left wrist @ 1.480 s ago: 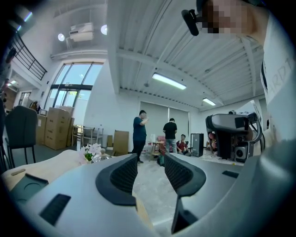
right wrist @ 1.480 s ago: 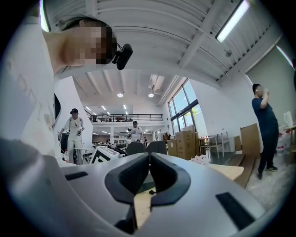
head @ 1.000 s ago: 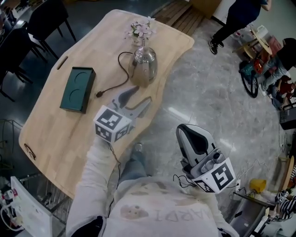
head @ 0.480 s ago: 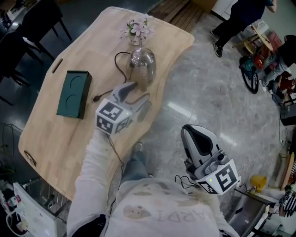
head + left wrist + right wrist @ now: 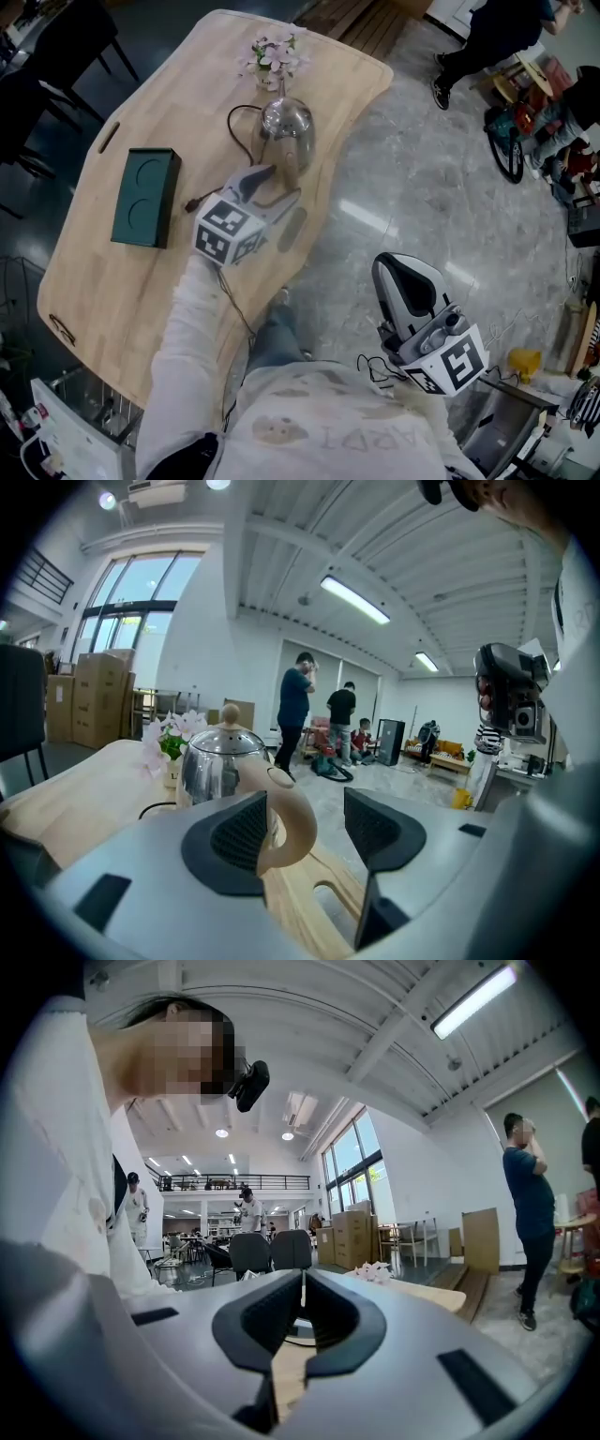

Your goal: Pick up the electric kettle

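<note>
The electric kettle [image 5: 287, 125], shiny steel with a beige handle [image 5: 289, 819], stands on the wooden table [image 5: 112, 272] near its right edge. My left gripper [image 5: 279, 186] hovers just short of it and points at the handle. Its jaws are opening and stand wide. In the left gripper view [image 5: 305, 829] the handle shows in the gap beside the left pad, and neither pad presses on it. My right gripper [image 5: 405, 272] is off the table over the floor. Its pads [image 5: 302, 1312] meet with nothing between them.
A dark green box [image 5: 142, 197] lies left of the kettle, and a black cord [image 5: 236, 141] loops from the kettle's base. A vase of pale flowers [image 5: 272, 58] stands just behind it. A person [image 5: 487, 37] walks at the far right. Dark chairs [image 5: 47, 56] line the table's left side.
My left gripper has moved closer to the kettle and lower, and its jaws have spread wider. The right gripper has drifted slightly to the right.
</note>
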Motion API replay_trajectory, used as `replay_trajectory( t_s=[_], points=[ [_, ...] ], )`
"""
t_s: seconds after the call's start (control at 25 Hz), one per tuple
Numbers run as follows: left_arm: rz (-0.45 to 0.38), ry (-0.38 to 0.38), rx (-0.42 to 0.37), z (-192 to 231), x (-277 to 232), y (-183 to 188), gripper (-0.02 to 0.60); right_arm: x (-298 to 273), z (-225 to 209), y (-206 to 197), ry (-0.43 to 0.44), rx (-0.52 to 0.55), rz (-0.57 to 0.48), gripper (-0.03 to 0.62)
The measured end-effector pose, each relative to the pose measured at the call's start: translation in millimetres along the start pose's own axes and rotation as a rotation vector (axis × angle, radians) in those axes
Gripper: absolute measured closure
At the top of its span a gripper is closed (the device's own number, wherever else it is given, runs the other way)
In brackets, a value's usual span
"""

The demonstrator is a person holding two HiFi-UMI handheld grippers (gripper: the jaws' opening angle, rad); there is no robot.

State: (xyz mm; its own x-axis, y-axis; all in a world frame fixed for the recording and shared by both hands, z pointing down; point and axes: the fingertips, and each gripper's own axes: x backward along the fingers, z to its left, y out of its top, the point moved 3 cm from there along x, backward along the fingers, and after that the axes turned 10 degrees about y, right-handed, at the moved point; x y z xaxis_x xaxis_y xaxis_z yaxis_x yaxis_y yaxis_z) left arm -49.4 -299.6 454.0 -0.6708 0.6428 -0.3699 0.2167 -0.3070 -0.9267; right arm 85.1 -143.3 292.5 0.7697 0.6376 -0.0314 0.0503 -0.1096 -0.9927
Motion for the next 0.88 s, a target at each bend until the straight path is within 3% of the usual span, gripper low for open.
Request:
replay_trajectory(
  t_s=[0.88],
  points=[
    [0.09,-0.162,-0.063,8,-38,-22,0.341,-14,-21,-10,-0.037,-0.019,0.041,0.574]
  ],
)
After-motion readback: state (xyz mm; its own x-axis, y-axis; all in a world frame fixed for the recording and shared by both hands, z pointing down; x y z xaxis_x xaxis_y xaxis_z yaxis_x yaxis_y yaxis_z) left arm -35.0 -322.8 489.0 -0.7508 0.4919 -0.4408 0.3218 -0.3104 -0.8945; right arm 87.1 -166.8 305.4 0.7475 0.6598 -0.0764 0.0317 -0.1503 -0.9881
